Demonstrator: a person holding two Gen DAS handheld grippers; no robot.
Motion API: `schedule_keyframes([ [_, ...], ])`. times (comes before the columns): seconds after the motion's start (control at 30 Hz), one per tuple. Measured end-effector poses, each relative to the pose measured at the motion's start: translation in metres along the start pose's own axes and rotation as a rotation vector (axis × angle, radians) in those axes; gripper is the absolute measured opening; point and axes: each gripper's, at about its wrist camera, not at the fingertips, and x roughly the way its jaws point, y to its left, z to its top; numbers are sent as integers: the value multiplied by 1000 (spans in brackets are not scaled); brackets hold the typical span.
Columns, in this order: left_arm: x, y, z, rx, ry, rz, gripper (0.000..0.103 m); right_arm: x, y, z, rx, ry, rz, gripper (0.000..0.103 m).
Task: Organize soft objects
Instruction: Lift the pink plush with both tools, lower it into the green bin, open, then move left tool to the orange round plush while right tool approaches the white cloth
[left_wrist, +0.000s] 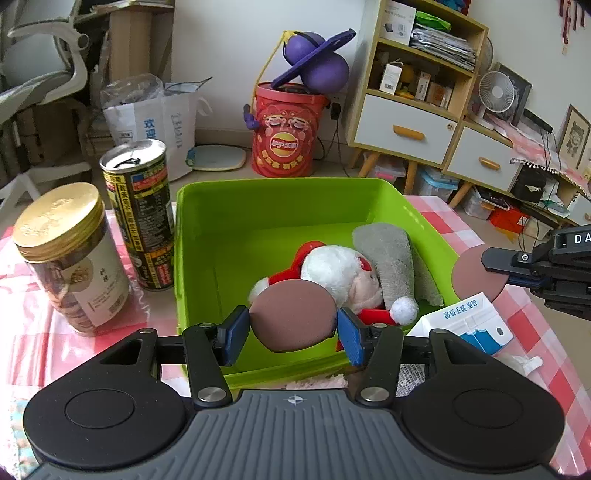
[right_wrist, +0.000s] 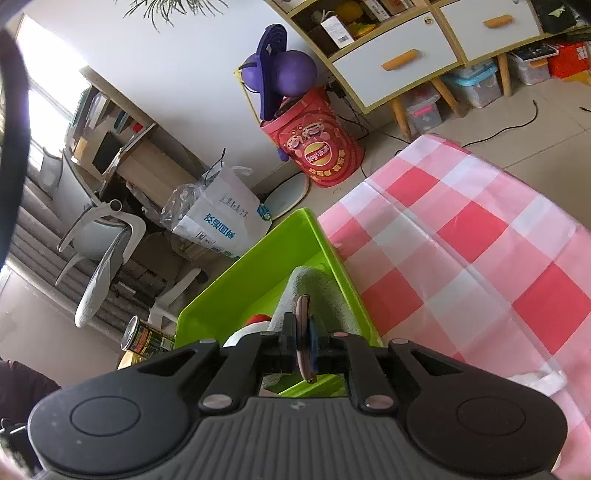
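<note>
A: From the left wrist camera, what do you see?

B: The left gripper (left_wrist: 293, 325) has its jaws closed on a brown round pad (left_wrist: 293, 319), gripped flat-on above the near part of the green bin (left_wrist: 207, 236). Inside the bin lie a Santa plush toy (left_wrist: 343, 275) and a grey folded cloth (left_wrist: 388, 258), the cloth leaning against the bin's right wall and touching the toy.

A: And around the bin?

B: On the table (left_wrist: 33, 332), left of the bin, stand a gold-lidded jar (left_wrist: 70, 258) and a tall black can (left_wrist: 138, 214), near each other. A blue-and-white carton (left_wrist: 469, 321) lies just beside the bin's near right corner. The right gripper (left_wrist: 496, 269) enters from the right edge, holding a second brown pad (left_wrist: 471, 275) over the bin's right rim.

A: And the right wrist camera?

B: The right gripper (right_wrist: 303, 339) has its jaws nearly together, pinching the second brown pad (right_wrist: 303, 332) edge-on. Beyond it are the green bin (right_wrist: 258, 266), the grey folded cloth (right_wrist: 314, 288) and a bit of the Santa plush toy (right_wrist: 255, 323). The pink checked table (right_wrist: 461, 240) spreads to the right.
</note>
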Motion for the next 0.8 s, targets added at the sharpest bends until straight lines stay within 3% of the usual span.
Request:
schedule_keyframes([
  [0.1, 2, 0, -1, -12, -3, -10, 59, -2, -1, 0, 2, -4, 2, 0],
  [0.17, 1, -1, -2, -20, -16, -13, 78, -2, 0, 0, -3, 0, 0, 0],
  [0.2, 0, -2, -3, -22, -24, -12, 82, -2, 0, 1, 0, 3, -6, 8],
  [0.23, -1, -3, -4, -24, -26, -12, 83, -4, 0, 1, 5, -2, -8, 24],
  [0.27, -2, -3, -4, -26, -21, -11, 84, -6, 0, 1, 8, -12, -4, 28],
  [0.8, -63, 1, -16, -43, -59, 23, 97, -51, 21, -2, -51, -32, -15, 39],
])
